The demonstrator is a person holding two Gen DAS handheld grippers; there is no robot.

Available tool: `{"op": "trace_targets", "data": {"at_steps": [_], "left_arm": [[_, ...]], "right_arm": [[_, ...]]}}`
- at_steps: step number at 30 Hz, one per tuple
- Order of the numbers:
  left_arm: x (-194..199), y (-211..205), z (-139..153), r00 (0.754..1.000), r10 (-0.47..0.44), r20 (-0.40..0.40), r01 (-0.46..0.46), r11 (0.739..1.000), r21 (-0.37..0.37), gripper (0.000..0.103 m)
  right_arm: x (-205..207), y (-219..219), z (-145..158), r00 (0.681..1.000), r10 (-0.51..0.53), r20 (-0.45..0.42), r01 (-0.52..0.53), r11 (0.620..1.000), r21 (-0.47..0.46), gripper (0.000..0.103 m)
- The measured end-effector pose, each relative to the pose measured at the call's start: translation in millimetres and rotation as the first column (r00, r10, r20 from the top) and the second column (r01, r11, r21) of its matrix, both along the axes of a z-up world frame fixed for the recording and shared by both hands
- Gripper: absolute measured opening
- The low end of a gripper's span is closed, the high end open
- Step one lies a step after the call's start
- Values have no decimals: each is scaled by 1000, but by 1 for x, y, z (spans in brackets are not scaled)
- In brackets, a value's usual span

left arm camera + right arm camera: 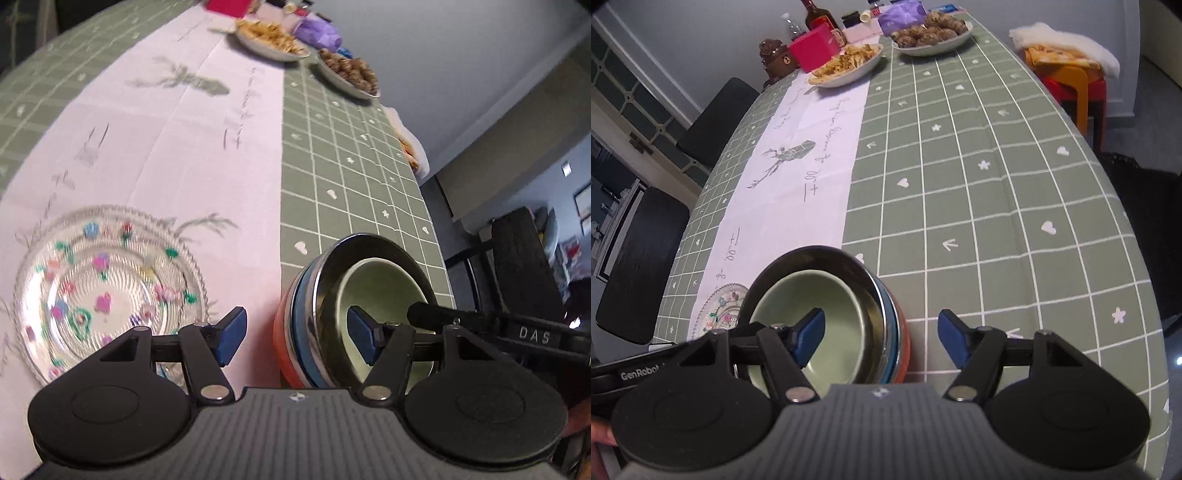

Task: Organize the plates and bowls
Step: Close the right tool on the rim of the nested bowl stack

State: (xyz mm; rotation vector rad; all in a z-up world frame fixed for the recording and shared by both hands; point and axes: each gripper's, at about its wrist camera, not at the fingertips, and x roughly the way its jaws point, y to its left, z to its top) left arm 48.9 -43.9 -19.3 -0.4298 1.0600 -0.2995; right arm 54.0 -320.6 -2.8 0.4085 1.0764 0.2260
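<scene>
A stack of nested bowls (314,325) stands near the table's front edge: orange at the bottom, blue, a steel bowl (812,258), and a pale green bowl (827,306) inside. My left gripper (295,336) is open, straddling the stack's left wall, one finger inside the green bowl. My right gripper (882,343) is open, straddling the stack's right wall, left finger inside the green bowl. A clear glass plate with painted flowers (107,291) lies on the white runner left of the stack; it also shows in the right wrist view (720,314).
Two dishes of food (846,66) (931,37) stand at the far end with a red box (816,48), bottles and a purple bag. Black chairs (639,262) line the left side. A stool (1071,74) stands far right.
</scene>
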Motion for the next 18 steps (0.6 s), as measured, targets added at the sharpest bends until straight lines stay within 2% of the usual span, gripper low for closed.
{"op": "trace_targets", "data": {"at_steps": [4, 7, 11, 18], "left_arm": [[2, 4, -7, 999, 45, -14, -45, 998, -32, 74], [1, -1, -10, 999, 54, -1, -54, 998, -20, 74], [0, -13, -13, 999, 32, 7, -32, 999, 23, 74], [4, -22, -20, 999, 14, -33, -12, 999, 32, 70]], "right_arm": [[3, -8, -11, 998, -19, -55, 22, 998, 55, 67], [4, -9, -16, 997, -24, -78, 30, 997, 75, 67], [5, -4, -24, 994, -14, -104, 19, 998, 52, 64], [8, 4, -28, 993, 7, -117, -2, 999, 43, 62]]}}
